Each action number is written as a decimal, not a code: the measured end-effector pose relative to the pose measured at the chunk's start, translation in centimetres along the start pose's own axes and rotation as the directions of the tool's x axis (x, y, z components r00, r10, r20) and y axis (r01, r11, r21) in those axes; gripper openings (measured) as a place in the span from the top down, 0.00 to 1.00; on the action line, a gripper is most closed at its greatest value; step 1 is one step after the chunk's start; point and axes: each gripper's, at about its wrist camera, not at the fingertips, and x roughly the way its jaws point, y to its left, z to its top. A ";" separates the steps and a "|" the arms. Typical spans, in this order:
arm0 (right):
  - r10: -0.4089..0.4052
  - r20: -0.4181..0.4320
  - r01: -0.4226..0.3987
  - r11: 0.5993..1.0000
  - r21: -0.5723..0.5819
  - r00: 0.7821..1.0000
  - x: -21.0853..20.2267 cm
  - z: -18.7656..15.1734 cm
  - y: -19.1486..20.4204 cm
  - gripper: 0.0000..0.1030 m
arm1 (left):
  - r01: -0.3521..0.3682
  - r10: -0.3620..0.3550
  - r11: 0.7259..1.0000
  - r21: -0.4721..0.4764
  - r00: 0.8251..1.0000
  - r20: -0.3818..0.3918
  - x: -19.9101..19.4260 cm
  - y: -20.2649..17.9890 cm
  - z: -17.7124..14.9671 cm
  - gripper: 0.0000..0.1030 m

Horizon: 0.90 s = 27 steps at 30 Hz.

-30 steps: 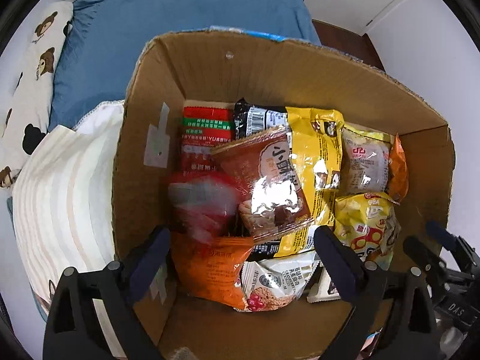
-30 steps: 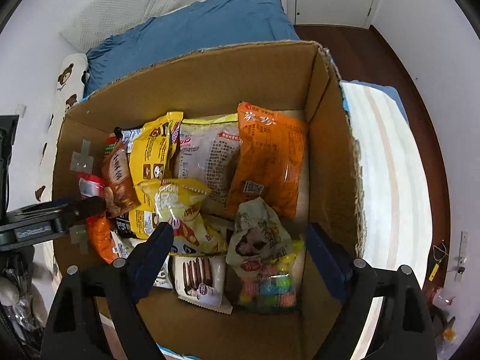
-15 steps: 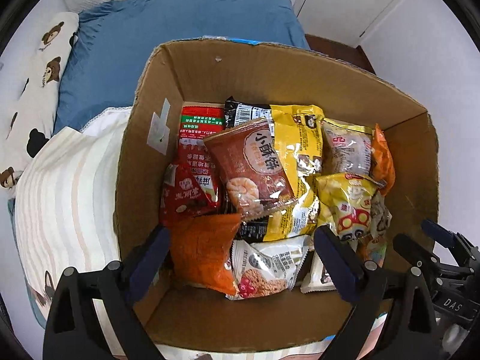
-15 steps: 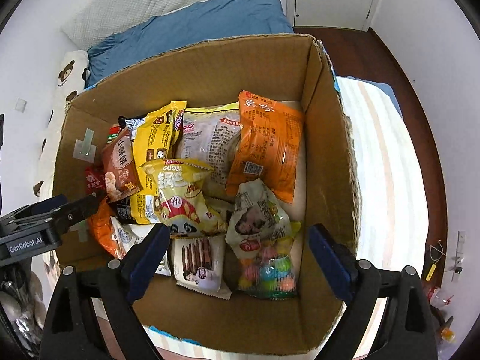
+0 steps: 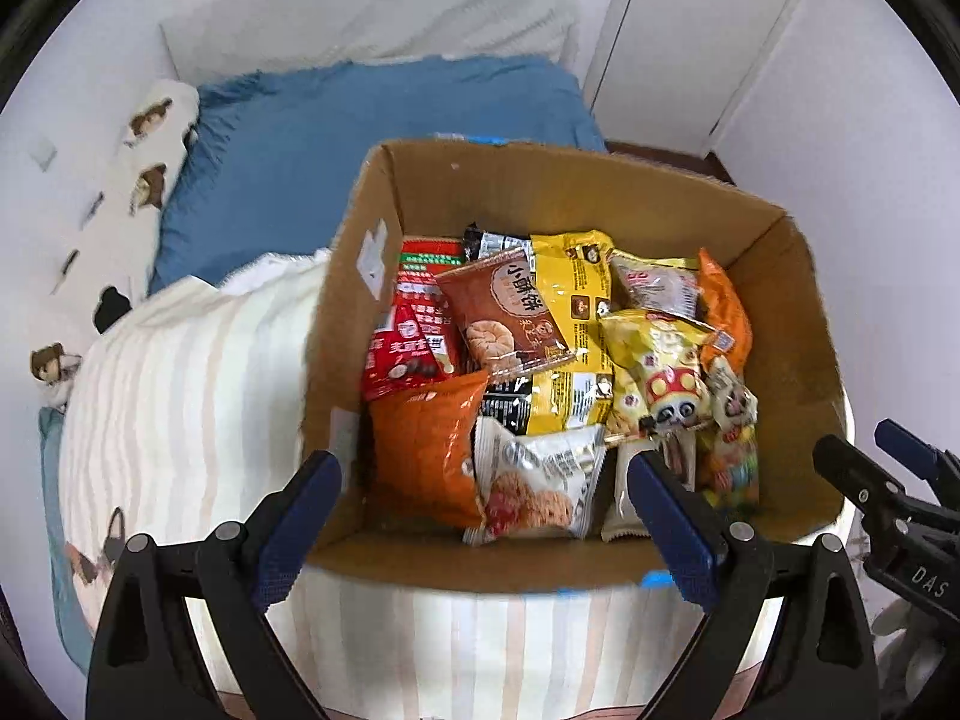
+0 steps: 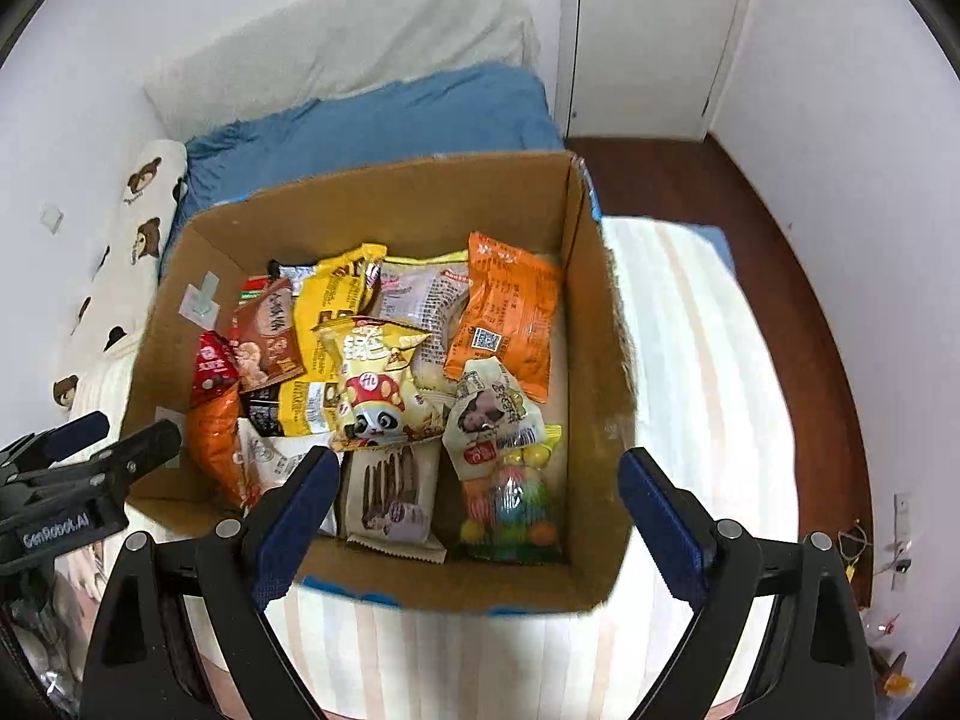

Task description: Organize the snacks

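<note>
A cardboard box point(image 6: 414, 198) sits on a blanket point(image 6: 690, 360) on the bed, a pillow point(image 6: 384, 120) behind it. Snack packets fill its floor, overlapping: a biscuit packet point(image 6: 393, 489) at the near wall, a candy bag point(image 6: 510, 498) just right of it

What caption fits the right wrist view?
Open right gripper poised above brown cardboard box packed with snack packets on a striped bedspread.

The box point(image 6: 384, 204) is matt, rough-edged brown cardboard. The snack packets point(image 5: 561, 324) are glossy, crinkled plastic film. It rests on soft striped cloth point(image 6: 690, 372).
</note>
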 end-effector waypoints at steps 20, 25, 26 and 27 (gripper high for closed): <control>0.022 0.284 -0.011 0.999 -0.040 0.959 -17.2 -13.0 1.0 0.02 | -0.027 0.018 0.999 0.028 0.961 0.276 -15.9 -1.1 -12.4 0.05; 0.019 0.336 -0.003 0.999 -0.048 0.942 -21.4 -16.1 1.2 0.02 | -0.032 0.018 0.999 0.036 0.946 0.323 -19.0 -1.6 -15.1 0.05; 0.016 0.347 0.001 0.999 -0.049 0.938 -22.3 -16.7 1.2 0.02 | -0.041 0.026 0.998 0.038 0.942 0.334 -19.5 -1.7 -15.5 0.05; 0.016 0.353 0.001 0.999 -0.050 0.935 -22.9 -17.2 1.2 0.02 | -0.052 0.034 0.998 0.042 0.937 0.349 -20.1 -1.9 -16.1 0.05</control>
